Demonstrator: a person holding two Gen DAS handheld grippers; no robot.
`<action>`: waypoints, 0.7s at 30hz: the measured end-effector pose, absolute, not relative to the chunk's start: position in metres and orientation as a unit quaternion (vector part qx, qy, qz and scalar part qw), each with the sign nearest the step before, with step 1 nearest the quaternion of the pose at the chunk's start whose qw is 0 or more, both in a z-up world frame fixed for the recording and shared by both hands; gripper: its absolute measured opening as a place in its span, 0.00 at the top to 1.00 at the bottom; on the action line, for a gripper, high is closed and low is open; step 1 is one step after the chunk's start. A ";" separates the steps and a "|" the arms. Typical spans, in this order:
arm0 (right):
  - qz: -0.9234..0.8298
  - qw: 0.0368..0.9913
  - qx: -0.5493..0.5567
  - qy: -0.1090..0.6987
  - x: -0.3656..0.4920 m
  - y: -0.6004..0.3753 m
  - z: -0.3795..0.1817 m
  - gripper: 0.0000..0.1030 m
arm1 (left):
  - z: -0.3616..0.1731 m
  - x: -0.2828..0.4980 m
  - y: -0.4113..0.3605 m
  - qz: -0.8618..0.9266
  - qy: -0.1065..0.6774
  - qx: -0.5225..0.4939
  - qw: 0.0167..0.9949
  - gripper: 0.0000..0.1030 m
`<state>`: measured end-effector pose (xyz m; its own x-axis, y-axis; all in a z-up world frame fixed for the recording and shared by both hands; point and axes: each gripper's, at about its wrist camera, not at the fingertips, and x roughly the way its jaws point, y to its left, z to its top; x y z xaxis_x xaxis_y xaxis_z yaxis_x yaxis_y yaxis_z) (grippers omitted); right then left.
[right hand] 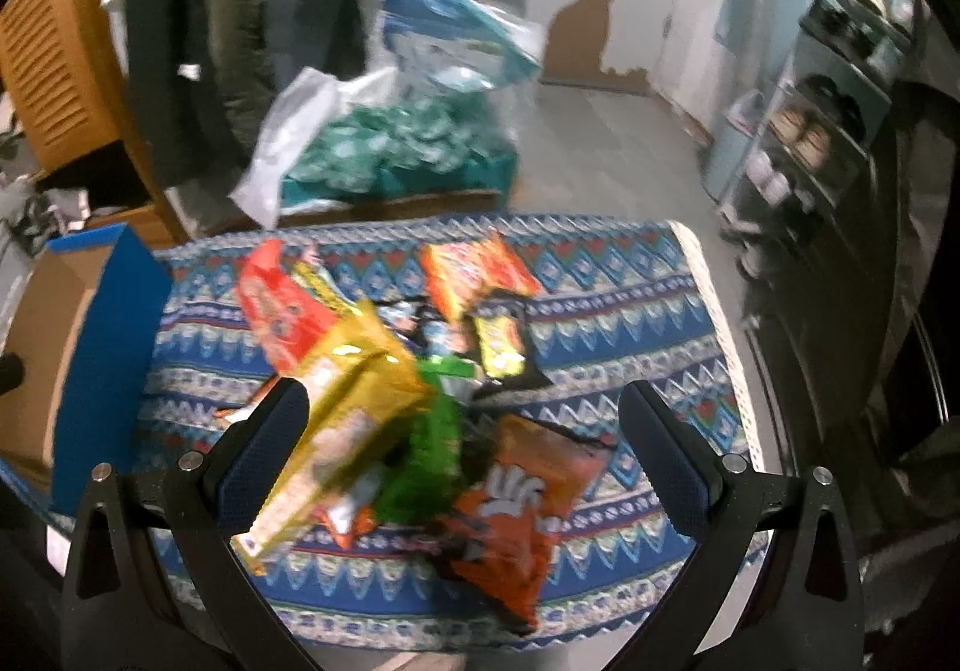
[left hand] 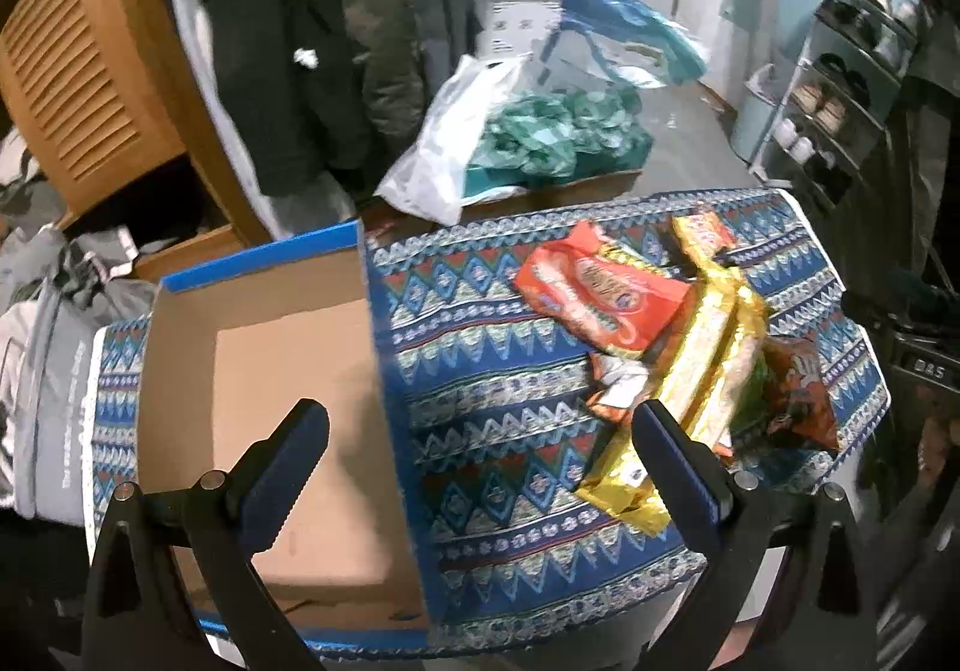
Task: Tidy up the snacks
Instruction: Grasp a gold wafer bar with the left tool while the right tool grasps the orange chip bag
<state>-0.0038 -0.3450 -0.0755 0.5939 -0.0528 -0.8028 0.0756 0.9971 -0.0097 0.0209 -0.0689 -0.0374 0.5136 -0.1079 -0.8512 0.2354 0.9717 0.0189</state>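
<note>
A pile of snack packets lies on a table with a blue patterned cloth (left hand: pixel 510 371). In the left wrist view a red-orange packet (left hand: pixel 594 293) and long gold packets (left hand: pixel 702 359) lie right of an open cardboard box (left hand: pixel 270 401) with blue outer walls. My left gripper (left hand: pixel 480 425) is open, above the box's right wall, holding nothing. In the right wrist view my right gripper (right hand: pixel 465 413) is open over the pile: a gold packet (right hand: pixel 342 407), a green packet (right hand: pixel 426 449) and an orange packet (right hand: pixel 522 497) lie between its fingers. The box (right hand: pixel 90 341) stands at the left.
Behind the table a white plastic bag (left hand: pixel 438 143) and teal packages (left hand: pixel 564 131) sit on a board. Dark coats hang at the back left beside a wooden louvred cabinet (left hand: pixel 78 71). A shoe rack (left hand: pixel 840 89) stands at the right. A grey bag (left hand: pixel 48 371) lies left of the table.
</note>
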 end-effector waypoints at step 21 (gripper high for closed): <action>-0.103 0.824 0.088 0.550 0.007 -0.392 -0.162 0.02 | -0.091 0.059 -0.156 -0.162 0.517 0.100 0.834 0.01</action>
